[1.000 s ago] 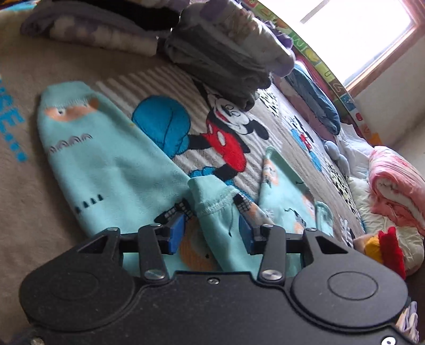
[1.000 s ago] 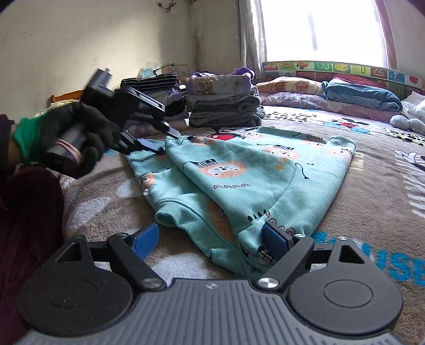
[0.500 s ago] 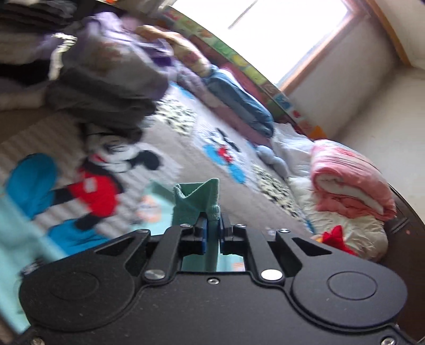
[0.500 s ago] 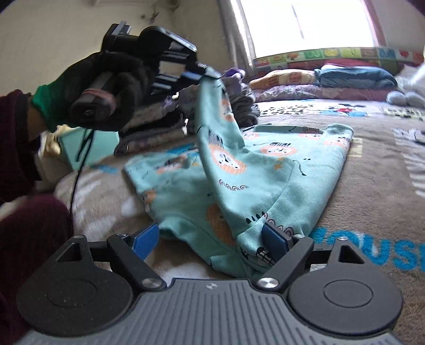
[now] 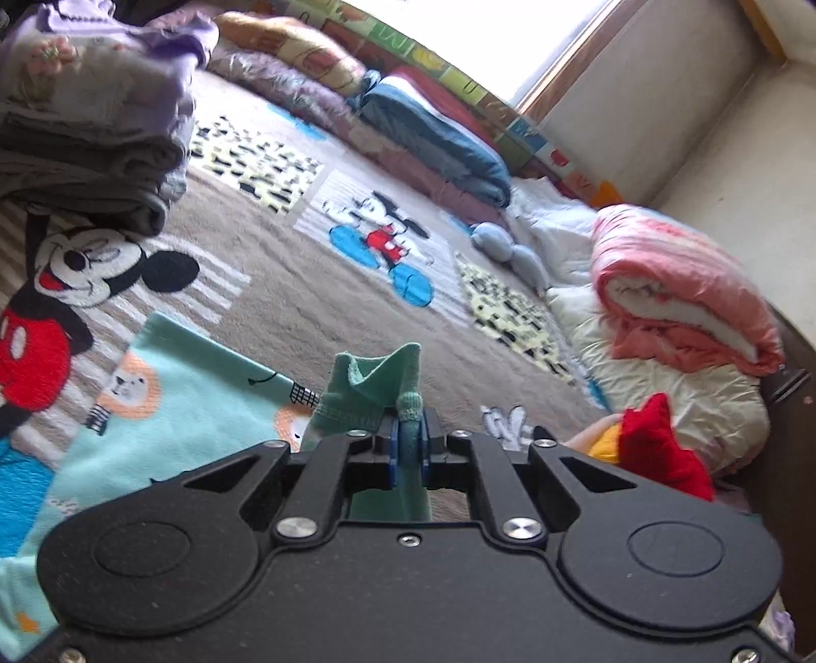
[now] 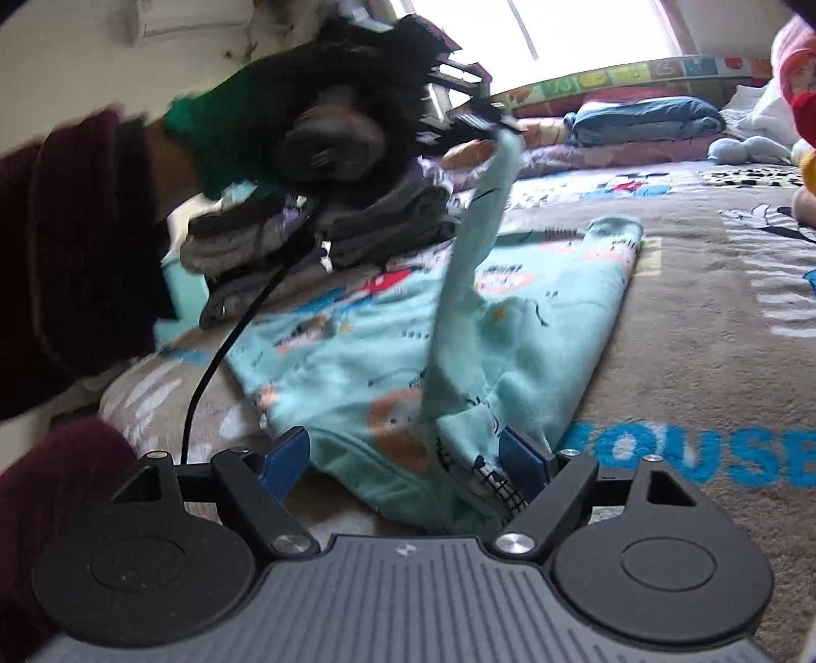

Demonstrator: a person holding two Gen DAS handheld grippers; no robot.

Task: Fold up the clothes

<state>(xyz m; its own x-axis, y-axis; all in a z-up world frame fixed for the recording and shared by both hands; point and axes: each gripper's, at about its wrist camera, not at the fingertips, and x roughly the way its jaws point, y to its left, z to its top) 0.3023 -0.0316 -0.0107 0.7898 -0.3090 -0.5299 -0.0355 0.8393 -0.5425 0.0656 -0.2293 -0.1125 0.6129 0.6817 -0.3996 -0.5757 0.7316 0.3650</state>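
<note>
I'm clamping my left hand-held gripper (image 5: 409, 442) on the cuff of the teal printed top's (image 6: 535, 326) sleeve, lifting it toward 12 o'clock above the bed (image 6: 704, 347). My right hand-held gripper (image 6: 408, 459) is standing apart around the top's near edge at 6 o'clock, with folded clothes (image 6: 357, 224) stacked at 10 o'clock.

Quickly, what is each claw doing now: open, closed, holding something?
Left claw: closed on the teal sleeve cuff.
Right claw: open, holding nothing.

Window (image 5: 510, 46) glare; fisheye edges; motion blur.
</note>
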